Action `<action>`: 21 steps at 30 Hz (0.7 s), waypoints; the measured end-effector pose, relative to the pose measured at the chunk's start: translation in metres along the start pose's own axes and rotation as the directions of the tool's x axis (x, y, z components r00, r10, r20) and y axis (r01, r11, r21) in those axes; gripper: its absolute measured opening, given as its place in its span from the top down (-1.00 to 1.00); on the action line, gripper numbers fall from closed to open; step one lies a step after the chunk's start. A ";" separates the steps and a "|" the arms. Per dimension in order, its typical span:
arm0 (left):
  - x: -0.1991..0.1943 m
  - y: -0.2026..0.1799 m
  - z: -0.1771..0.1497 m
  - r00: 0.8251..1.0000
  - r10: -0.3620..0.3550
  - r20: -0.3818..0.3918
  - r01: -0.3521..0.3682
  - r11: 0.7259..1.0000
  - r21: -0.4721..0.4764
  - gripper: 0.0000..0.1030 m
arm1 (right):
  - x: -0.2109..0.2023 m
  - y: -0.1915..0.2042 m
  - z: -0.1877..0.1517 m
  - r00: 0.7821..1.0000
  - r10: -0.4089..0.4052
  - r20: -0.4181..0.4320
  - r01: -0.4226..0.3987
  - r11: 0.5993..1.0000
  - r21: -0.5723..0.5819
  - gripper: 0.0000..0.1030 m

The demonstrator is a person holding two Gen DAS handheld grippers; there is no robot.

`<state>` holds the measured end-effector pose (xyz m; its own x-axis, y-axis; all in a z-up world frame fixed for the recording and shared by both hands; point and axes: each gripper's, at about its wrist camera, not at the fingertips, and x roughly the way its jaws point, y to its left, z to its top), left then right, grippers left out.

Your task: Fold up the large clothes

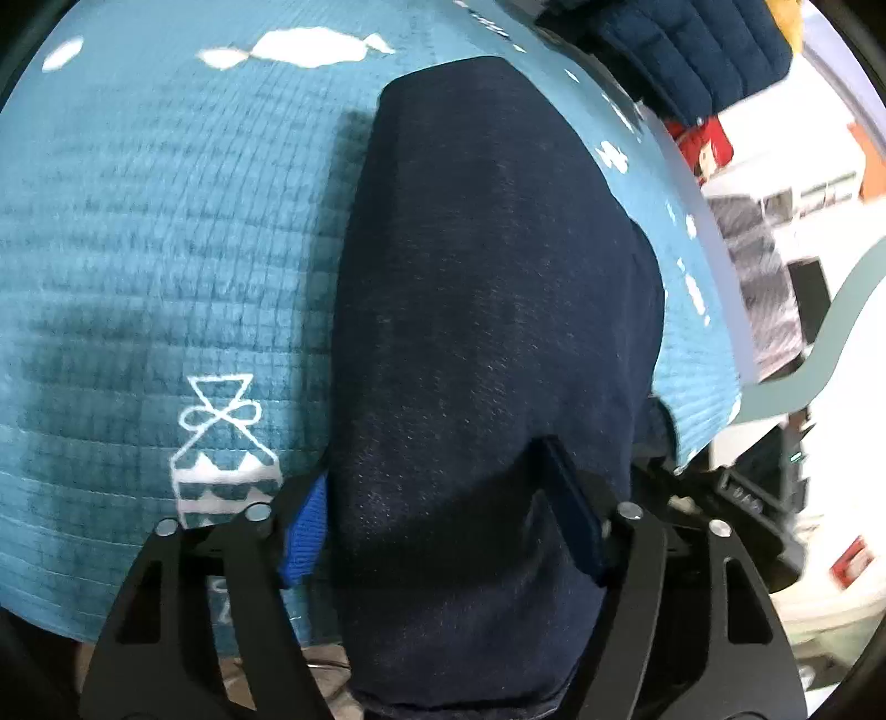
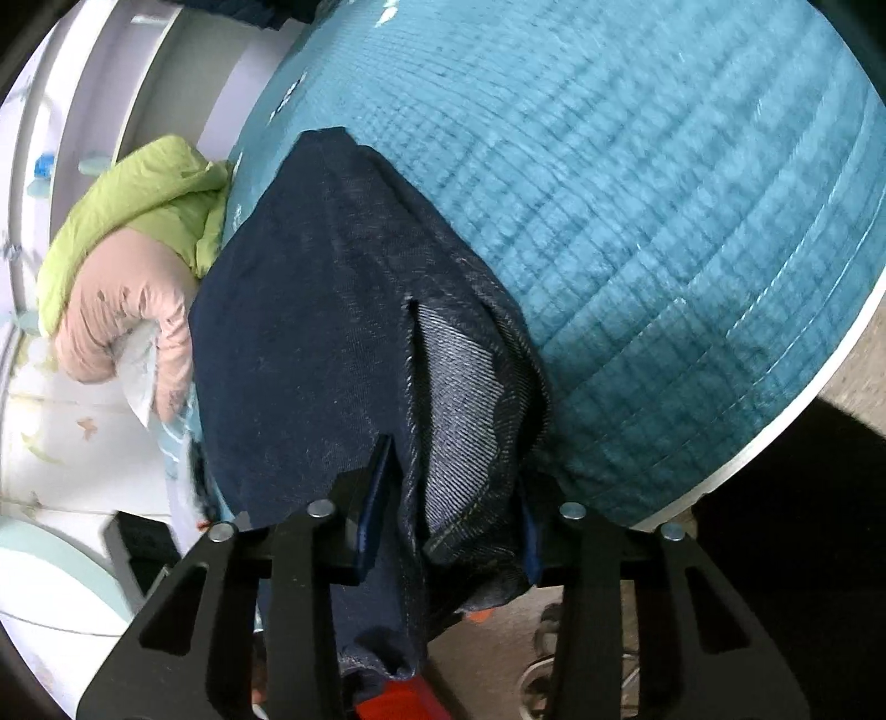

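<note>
A dark navy denim garment (image 1: 487, 310) lies stretched over a teal quilted bed cover (image 1: 166, 232). My left gripper (image 1: 448, 526) is shut on one end of the garment, with cloth bunched between its blue pads. In the right wrist view the same denim garment (image 2: 310, 332) runs away from me over the teal cover (image 2: 664, 221). My right gripper (image 2: 454, 526) is shut on its other end, where the paler inside of the denim shows. Both hold the cloth just above the cover's edge.
A green and pink padded jacket (image 2: 138, 232) lies at the left beside the bed. A dark blue quilted garment (image 1: 692, 50) sits at the far right of the cover. White furniture (image 1: 786, 210) stands past the bed edge. The floor (image 2: 609, 637) shows below.
</note>
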<state>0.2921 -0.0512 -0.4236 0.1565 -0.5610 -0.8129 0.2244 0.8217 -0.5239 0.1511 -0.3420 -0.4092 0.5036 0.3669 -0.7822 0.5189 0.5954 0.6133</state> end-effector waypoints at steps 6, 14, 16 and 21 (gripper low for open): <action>-0.019 -0.014 -0.005 0.997 0.030 0.066 -0.036 0.995 0.098 0.07 | -0.014 0.057 -0.020 0.987 -0.110 0.121 0.134 0.968 -0.212 0.59; -0.064 -0.042 0.000 0.985 0.016 0.173 -0.055 0.974 0.220 0.12 | -0.025 0.124 -0.034 0.981 -0.052 0.185 0.116 0.928 -0.355 0.64; -0.078 -0.045 0.005 0.980 0.005 0.198 -0.052 0.972 0.231 0.12 | -0.027 0.136 -0.036 0.981 -0.038 0.188 0.108 0.919 -0.379 0.64; -0.115 -0.043 0.008 0.970 -0.014 0.243 -0.050 0.966 0.255 0.12 | -0.030 0.172 -0.041 0.980 0.008 0.200 0.085 0.889 -0.450 0.64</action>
<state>0.2722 -0.0224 -0.3053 0.3828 -0.5798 -0.7193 0.4536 0.7962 -0.4003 0.1970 -0.2210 -0.2846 0.6359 0.2212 -0.7394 0.1927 0.8822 0.4296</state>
